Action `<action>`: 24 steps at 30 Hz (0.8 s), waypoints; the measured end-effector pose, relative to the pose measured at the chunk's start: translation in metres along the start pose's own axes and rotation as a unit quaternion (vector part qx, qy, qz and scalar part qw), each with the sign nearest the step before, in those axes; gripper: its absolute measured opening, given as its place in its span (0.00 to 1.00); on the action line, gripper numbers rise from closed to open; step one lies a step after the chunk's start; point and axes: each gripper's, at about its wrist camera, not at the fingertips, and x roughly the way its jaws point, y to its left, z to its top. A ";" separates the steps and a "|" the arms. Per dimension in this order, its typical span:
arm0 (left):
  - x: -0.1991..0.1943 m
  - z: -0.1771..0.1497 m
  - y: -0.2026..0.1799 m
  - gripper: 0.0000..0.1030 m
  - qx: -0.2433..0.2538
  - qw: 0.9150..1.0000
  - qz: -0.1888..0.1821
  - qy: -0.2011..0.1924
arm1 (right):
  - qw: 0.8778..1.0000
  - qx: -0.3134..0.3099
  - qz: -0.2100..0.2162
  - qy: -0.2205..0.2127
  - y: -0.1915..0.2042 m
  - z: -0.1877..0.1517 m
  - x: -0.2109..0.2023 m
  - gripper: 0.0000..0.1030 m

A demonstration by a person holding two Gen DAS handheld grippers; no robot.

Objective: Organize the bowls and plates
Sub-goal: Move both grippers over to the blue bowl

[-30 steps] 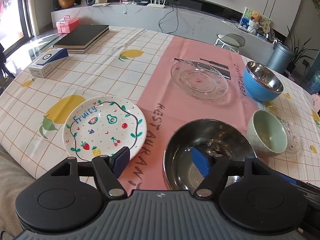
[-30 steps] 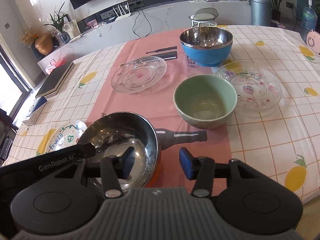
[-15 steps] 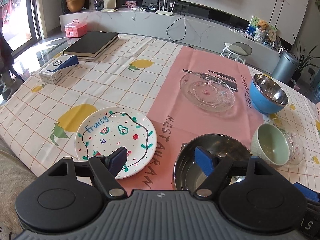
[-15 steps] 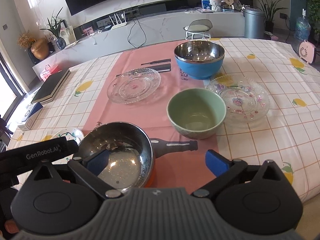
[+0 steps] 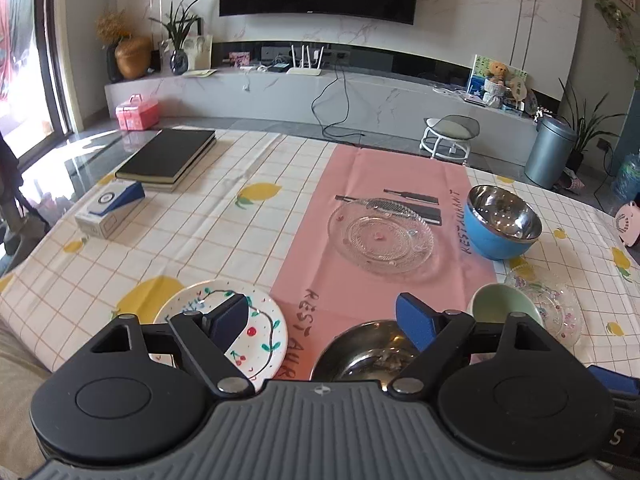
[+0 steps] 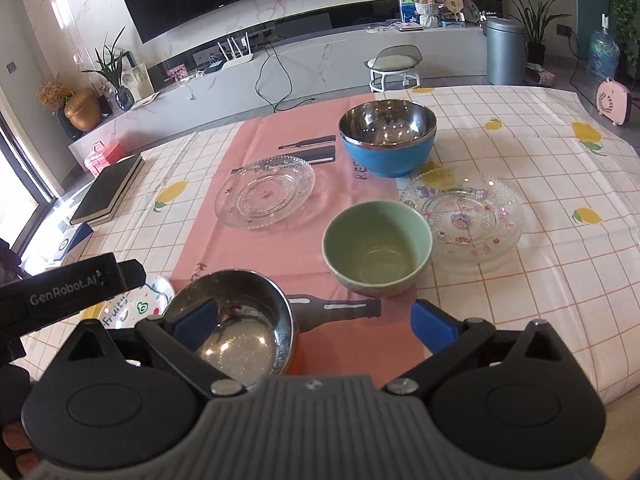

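Observation:
A steel bowl with an orange outside (image 6: 240, 328) (image 5: 360, 356) sits at the near edge of the pink runner. A white fruit-print plate (image 5: 256, 320) (image 6: 136, 308) lies to its left. A green bowl (image 6: 378, 248) (image 5: 500, 308), a blue steel-lined bowl (image 6: 388, 140) (image 5: 500, 224), a clear glass plate (image 6: 264, 196) (image 5: 380, 236) and a flowered glass plate (image 6: 464, 216) (image 5: 556, 308) lie beyond. My left gripper (image 5: 320, 316) is open and empty, above the near edge. My right gripper (image 6: 316, 320) is open and empty, just right of the steel bowl.
Black books (image 5: 168, 158) and a blue-and-white box (image 5: 108, 208) lie at the table's far left. A pink fan (image 6: 612, 100) stands at the far right edge. The left gripper's body (image 6: 68, 288) shows at the left of the right wrist view.
Both grippers have pulled back and tilted up from the steel bowl. The right gripper's jaws have opened wide. The left jaws have opened a little more. The bowl stays on the runner.

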 end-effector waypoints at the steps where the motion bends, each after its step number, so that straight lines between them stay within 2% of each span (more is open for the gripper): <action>1: -0.001 0.003 -0.003 0.96 0.002 1.000 -0.002 -0.003 | 1.000 0.000 -0.001 -0.003 -0.003 0.003 -0.002 0.97; 15: -0.001 0.046 -0.061 0.96 0.019 0.998 -0.051 -0.039 | 0.998 0.034 -0.022 -0.050 -0.064 0.053 -0.027 0.97; 21: 0.022 0.069 -0.087 0.96 0.038 0.997 -0.065 -0.017 | 0.996 0.055 -0.028 -0.057 -0.086 0.075 -0.021 0.97; 24: 0.036 0.076 -0.096 0.96 0.052 0.996 -0.065 -0.023 | 0.996 0.058 -0.029 -0.064 -0.095 0.088 -0.013 0.97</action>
